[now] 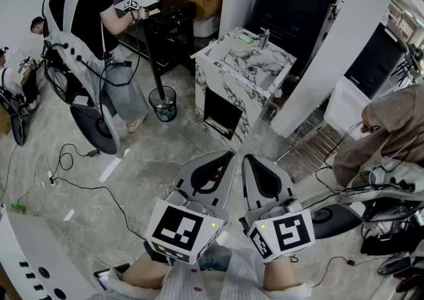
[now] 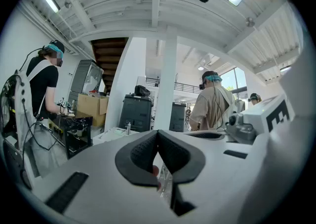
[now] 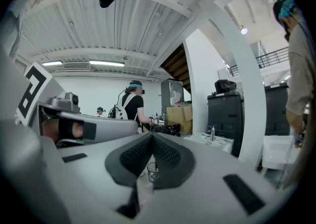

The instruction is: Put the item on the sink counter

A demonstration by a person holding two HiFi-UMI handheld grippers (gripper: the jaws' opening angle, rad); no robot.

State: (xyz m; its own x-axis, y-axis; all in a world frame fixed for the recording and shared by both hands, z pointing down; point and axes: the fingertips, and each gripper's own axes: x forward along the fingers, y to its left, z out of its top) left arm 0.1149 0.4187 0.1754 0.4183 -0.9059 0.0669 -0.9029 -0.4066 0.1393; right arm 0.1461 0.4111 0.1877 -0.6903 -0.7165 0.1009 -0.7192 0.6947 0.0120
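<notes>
Carries no item in left gripper [image 1: 228, 157] or right gripper [image 1: 247, 158], both clenched empty, well apart from sink counter [image 1: 225, 60], so risks arriving with nothing to place, or tripping on floor cable [image 1: 93, 189], since cannot tell which item is meant.

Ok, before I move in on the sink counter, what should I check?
1. Left claw carrying the item: not ok, shut and empty.
2. Right claw carrying the item: not ok, shut and empty.
3. White marble-patterned sink counter in sight ahead: ok.
4. Bare space on its top: ok.
5. Person in black shirt standing apart from the counter: ok.
6. Which item to fetch: cannot tell.
</notes>
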